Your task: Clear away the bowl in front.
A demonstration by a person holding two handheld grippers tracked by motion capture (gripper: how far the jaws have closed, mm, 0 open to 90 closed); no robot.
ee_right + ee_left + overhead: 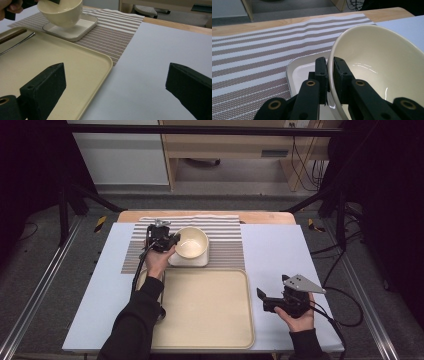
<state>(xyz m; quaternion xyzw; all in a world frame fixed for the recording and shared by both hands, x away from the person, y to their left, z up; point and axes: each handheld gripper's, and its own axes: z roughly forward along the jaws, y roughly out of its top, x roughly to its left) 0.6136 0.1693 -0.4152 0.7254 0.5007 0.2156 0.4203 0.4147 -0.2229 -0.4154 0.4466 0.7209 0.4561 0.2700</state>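
Left gripper (330,72) clamped on the rim of the cream bowl (191,242): one of its fingers (321,71) outside the wall, the other inside, rim pinched between them. Bowl tilted, its foot low over the small square white dish (75,27), which lies on the striped mat (225,242); cannot tell whether foot and dish touch. Likely glazed ceramic, so stiff, smooth and slippery under hard pads, breakable if dropped, and heavy enough to swing about a one-sided rim pinch. Best hold judged to be right here at the rim, fingers seated deep over the wall, with slow level carrying so the bowl does not pivot or slide out. Empty inside, just a glossy sheen on the glaze; nothing to spill.

Right gripper (115,85) idle, fingers spread wide apart and holding nothing, hovering over the pale bench (155,50) just off the corner of the beige tray (210,335). Tray mostly bare, lying nearer the person than the left fingers; along its edge below the left forearm, a brown stick (11,36) and a thin metal handle (18,43), probably chopsticks and a spoon, too little visible to be sure. Dish under the bowl shallow, glossy, otherwise bare.
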